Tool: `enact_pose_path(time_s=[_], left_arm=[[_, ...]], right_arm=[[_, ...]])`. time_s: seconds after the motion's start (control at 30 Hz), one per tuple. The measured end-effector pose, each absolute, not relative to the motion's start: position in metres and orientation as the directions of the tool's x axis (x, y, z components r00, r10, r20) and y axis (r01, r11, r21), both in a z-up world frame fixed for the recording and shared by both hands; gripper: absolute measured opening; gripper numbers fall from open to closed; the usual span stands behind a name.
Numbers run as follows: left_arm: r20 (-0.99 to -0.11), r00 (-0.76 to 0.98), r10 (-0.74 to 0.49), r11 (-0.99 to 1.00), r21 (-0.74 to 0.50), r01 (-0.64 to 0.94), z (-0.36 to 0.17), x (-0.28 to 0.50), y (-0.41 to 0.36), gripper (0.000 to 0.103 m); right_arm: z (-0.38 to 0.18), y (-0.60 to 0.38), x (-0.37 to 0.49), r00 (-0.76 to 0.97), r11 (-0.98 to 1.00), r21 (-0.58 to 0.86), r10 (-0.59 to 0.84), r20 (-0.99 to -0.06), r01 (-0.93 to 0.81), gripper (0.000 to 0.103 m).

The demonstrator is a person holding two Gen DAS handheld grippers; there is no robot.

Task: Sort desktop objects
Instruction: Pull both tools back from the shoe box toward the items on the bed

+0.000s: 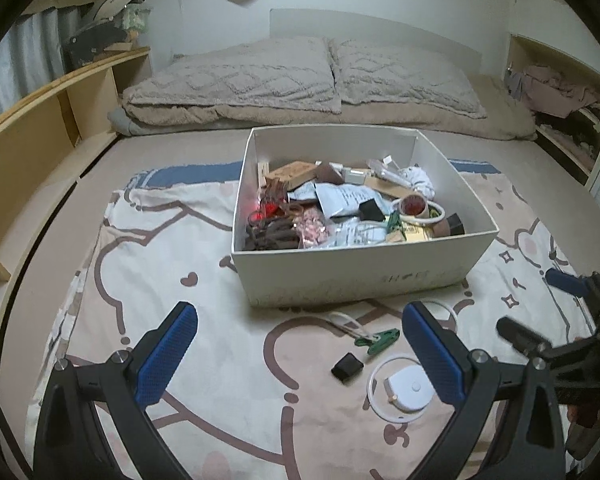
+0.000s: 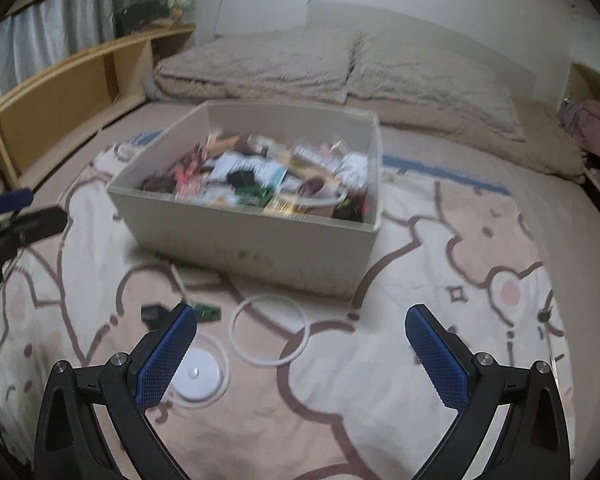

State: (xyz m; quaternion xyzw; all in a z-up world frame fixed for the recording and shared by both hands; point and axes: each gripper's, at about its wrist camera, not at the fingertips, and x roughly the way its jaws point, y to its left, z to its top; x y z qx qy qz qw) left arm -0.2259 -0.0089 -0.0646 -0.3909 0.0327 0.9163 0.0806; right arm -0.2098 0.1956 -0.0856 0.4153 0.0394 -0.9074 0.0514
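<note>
A white box (image 1: 352, 276) (image 2: 252, 248) full of mixed small items stands on the patterned blanket. In front of it lie a black square piece (image 1: 347, 367) (image 2: 153, 314), a green clip with a white cord (image 1: 376, 340) (image 2: 208, 312), a white round device inside a white ring (image 1: 406, 390) (image 2: 198, 376), and a larger white ring (image 2: 269, 330). My left gripper (image 1: 300, 356) is open and empty above these items. My right gripper (image 2: 300, 356) is open and empty, also seen at the right edge of the left wrist view (image 1: 540, 308).
The cartoon-print blanket (image 1: 160, 280) (image 2: 460, 280) covers a bed. Pillows and a folded duvet (image 1: 300, 80) lie behind the box. A wooden shelf (image 1: 52, 120) runs along the left; an open cubby with clothes (image 1: 560, 100) is on the right.
</note>
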Motion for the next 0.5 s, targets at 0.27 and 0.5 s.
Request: enact_pose_path(time_s=[0.27, 0.5], left_arm=[[-0.755, -0.646, 0.117, -0.982, 0.008, -0.187, -0.086, -0.227, -0.01, 0.103], [-0.8, -0.589, 0.114, -0.978, 0.013, -0.208, -0.117, -0.227, -0.006, 0.103]], right_arm=[[-0.121, 0.166, -0.208, -0.547, -0.965, -0.065, -0.088, -0.832, 0.253, 0.103], [-0.146, 0.147, -0.206, -0.481, -0.945, -0.081, -0.086, -0.873, 0.315, 0.103]])
